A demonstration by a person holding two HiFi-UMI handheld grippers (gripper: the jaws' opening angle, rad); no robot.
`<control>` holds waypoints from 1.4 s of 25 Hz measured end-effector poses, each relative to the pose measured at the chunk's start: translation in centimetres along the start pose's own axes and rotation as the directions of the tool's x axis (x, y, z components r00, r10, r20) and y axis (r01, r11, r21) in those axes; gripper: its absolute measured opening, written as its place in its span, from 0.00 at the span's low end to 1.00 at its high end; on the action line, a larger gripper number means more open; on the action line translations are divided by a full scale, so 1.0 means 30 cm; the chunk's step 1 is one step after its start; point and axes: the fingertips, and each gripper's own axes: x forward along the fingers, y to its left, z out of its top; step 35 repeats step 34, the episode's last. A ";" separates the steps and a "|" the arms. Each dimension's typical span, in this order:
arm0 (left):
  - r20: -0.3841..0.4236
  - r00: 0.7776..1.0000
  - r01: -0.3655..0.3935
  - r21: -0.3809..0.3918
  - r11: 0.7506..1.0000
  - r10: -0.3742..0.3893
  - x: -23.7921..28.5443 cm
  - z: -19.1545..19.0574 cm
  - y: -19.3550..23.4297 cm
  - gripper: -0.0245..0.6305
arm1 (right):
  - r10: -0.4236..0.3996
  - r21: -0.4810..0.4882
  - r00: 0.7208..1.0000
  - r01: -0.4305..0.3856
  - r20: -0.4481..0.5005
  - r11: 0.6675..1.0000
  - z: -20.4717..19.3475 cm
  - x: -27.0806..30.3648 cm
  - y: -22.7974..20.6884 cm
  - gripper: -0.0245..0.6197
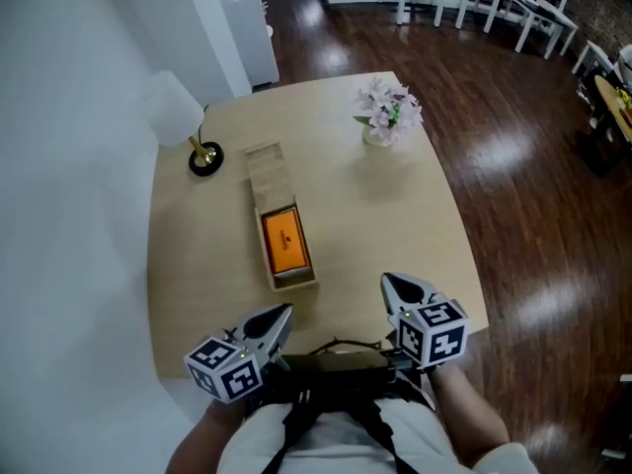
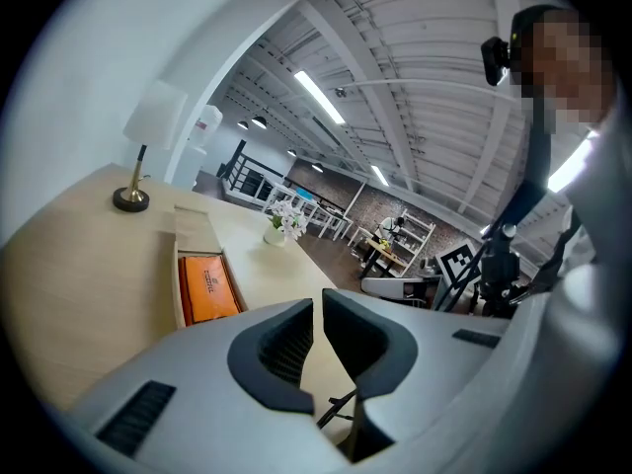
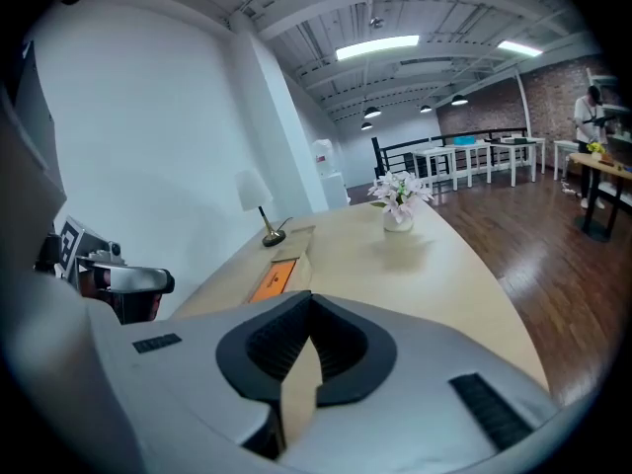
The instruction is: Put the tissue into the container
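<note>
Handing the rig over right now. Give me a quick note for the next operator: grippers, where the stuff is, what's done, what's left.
Left gripper: jaws all but together, nothing between them, at the near table edge.
Right gripper: shut, empty, also at the near edge.
Things: the orange tissue pack lies inside the open wooden box at mid-table. The box's lid covers its far half.
Done: the tissue looks to be in the container already.
Left: probably nothing except perhaps closing the lid. Both grippers are clear of the box.
</note>
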 end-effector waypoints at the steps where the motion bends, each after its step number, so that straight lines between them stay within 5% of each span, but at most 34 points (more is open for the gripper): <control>1: -0.007 1.000 0.000 0.004 1.000 0.000 0.000 -0.003 0.001 0.07 | 0.007 -0.004 1.000 -0.007 -0.003 1.000 -0.001 0.006 0.013 0.04; 35: -0.048 0.999 0.002 0.006 1.000 -0.001 0.000 0.007 0.058 0.04 | 0.026 -0.119 0.997 -0.036 -0.077 0.992 -0.004 0.081 0.094 0.04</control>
